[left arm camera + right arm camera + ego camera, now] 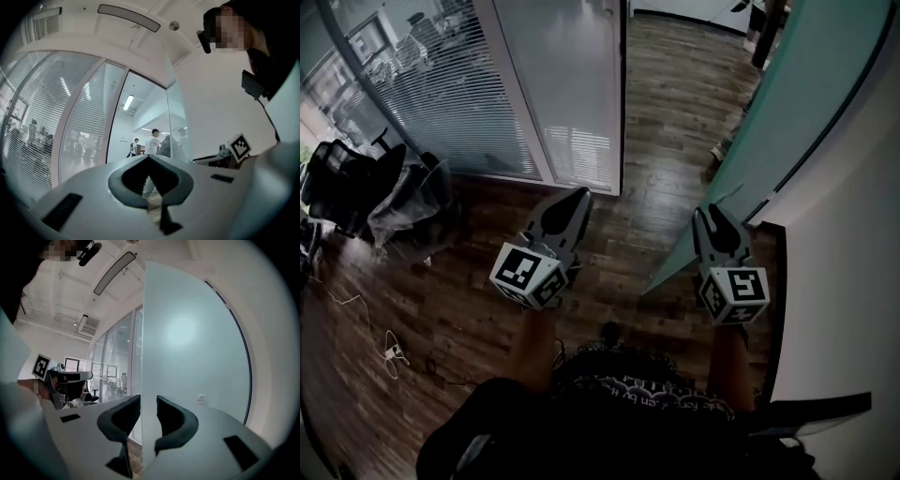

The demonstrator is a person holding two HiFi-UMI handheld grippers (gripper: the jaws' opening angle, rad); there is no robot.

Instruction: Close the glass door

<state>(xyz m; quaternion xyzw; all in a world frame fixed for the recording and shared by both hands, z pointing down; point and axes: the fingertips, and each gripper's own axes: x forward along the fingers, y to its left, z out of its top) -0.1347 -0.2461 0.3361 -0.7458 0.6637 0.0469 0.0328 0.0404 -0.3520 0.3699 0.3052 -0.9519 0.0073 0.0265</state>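
Note:
The frosted glass door [797, 103] stands swung open along the white wall on the right. Its free edge reaches down to my right gripper [715, 214]. In the right gripper view the door [197, 343] fills the right side, and its edge runs between the jaws of the right gripper [148, 404], which are shut on it. My left gripper [575, 195] hangs over the wooden floor to the left of the door, shut and holding nothing. In the left gripper view the tips of the left gripper [149, 158] meet in a point, aimed at the doorway.
A glass partition with blinds [459, 84] runs along the left of the doorway [675, 84]. A black office chair [347, 183] and loose cables [392, 352] sit at the left. The white wall [853, 262] is close on the right. People [152, 140] stand beyond the doorway.

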